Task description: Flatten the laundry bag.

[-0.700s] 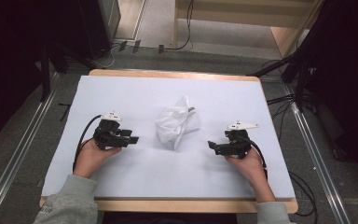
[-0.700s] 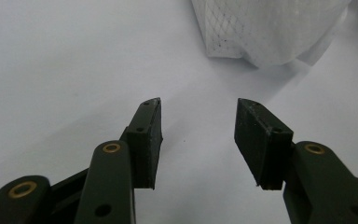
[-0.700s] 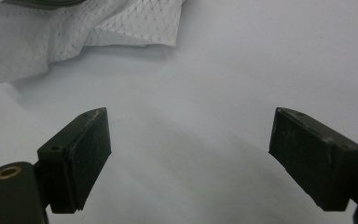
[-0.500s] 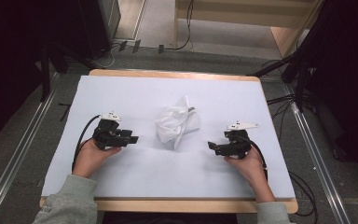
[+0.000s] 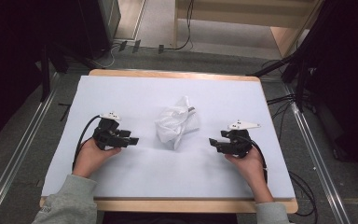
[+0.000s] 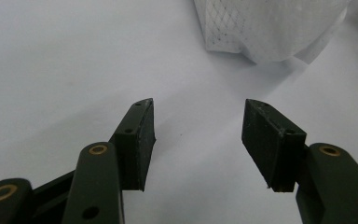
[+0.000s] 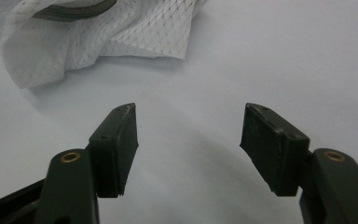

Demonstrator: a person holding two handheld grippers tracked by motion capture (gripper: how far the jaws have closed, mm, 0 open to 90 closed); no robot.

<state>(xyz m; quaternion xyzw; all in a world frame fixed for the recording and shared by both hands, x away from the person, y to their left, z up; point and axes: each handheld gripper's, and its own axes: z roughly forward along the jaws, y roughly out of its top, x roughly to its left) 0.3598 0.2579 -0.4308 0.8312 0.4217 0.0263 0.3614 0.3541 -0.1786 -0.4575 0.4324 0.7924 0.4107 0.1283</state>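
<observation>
While both hands rest on the white table [image 5: 121, 93], each holds a gripper aimed inward at a crumpled white mesh cloth [image 5: 177, 127]. The cloth lies on the table surface roughly midway between the left and right edges and about halfway between the far and near edges; a dark band shows in its folds near the top.

Left gripper [image 5: 129, 139]: positioned left of the cloth, nearer the left edge, apart from the cloth. In the left gripper view the left gripper [image 6: 198, 133] has its jaws spread wide, with bare table between them; the mesh cloth [image 6: 261, 28] lies ahead, beyond the jaw tips and not touched.

Right gripper [image 5: 214, 143]: positioned right of the cloth, nearer the right edge, apart from the cloth. In the right gripper view the right gripper [image 7: 189, 130] has its jaws spread wide with nothing between them; the cloth [image 7: 98, 32] lies ahead and to the upper left, clear of the tips.

A black cable trails from each gripper toward the near edge.
</observation>
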